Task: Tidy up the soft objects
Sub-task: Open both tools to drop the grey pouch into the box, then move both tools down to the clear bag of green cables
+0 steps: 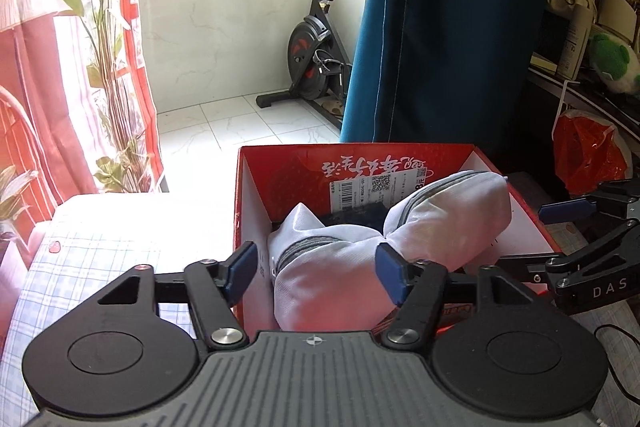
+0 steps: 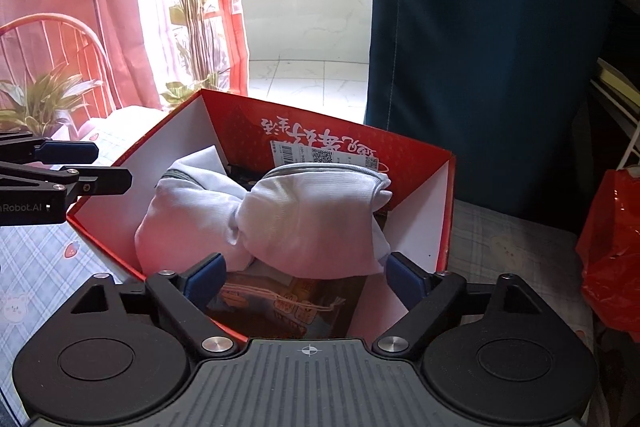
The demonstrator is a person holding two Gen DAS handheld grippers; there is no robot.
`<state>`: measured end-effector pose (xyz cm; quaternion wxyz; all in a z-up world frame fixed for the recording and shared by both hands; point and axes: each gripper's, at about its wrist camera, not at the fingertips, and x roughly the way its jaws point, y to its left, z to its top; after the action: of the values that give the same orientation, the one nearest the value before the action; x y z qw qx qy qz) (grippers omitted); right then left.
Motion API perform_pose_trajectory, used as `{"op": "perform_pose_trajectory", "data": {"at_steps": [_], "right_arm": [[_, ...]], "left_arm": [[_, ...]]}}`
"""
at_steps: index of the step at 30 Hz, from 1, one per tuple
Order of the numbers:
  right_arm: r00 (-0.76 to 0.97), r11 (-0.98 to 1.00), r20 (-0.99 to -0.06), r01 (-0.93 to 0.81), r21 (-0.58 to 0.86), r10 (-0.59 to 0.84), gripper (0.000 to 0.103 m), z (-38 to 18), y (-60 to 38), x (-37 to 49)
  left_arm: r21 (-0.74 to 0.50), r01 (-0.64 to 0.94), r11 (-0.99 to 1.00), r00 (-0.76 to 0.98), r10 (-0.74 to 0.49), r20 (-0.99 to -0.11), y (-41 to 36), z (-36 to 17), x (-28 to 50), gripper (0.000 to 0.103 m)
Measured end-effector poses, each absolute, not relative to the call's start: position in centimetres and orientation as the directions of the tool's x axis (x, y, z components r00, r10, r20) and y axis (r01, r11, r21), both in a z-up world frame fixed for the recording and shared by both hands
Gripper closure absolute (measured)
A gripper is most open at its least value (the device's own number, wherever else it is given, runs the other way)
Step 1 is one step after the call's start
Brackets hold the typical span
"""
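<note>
A white garment (image 1: 348,267) with grey zip trim lies bunched in the open red box (image 2: 416,155), its long axis running left to right. Both the left gripper (image 1: 316,267) and right gripper (image 2: 308,277) hover at the box's near edge, jaws spread and empty. The garment lies just beyond both, about equally near each.

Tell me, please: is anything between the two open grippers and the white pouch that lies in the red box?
Nothing visible is in the way. The white pouch lies on top in the red box, uncovered. The left gripper and the right gripper are open just before it, with only the box's near edge below them.
</note>
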<state>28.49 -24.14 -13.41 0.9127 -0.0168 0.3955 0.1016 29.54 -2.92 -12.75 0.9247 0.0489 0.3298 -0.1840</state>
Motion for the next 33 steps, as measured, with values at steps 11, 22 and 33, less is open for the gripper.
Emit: {"op": "perform_pose_trajectory", "data": {"at_steps": [11, 22, 33], "right_arm": [[0.715, 0.975, -0.667, -0.202, 0.093, 0.212, 0.001, -13.4, -22.8, 21.4], [0.724, 0.958, -0.628, -0.228, 0.176, 0.288, 0.000, -18.5, -22.9, 13.5], [0.668, 0.957, -0.686, -0.227, 0.183, 0.290, 0.001, -23.3, -22.4, 6.9]], "left_arm": [[-0.064, 0.356, 0.932, 0.715, -0.315, -0.624, -0.8, -13.0, 21.5, 0.005], [-0.125, 0.380, 0.917, 0.654, -0.361, -0.664, -0.1, -17.0, 13.9, 0.005], [-0.180, 0.424, 0.888, 0.568, -0.415, -0.711, -1.2, -21.0, 9.8, 0.020]]}}
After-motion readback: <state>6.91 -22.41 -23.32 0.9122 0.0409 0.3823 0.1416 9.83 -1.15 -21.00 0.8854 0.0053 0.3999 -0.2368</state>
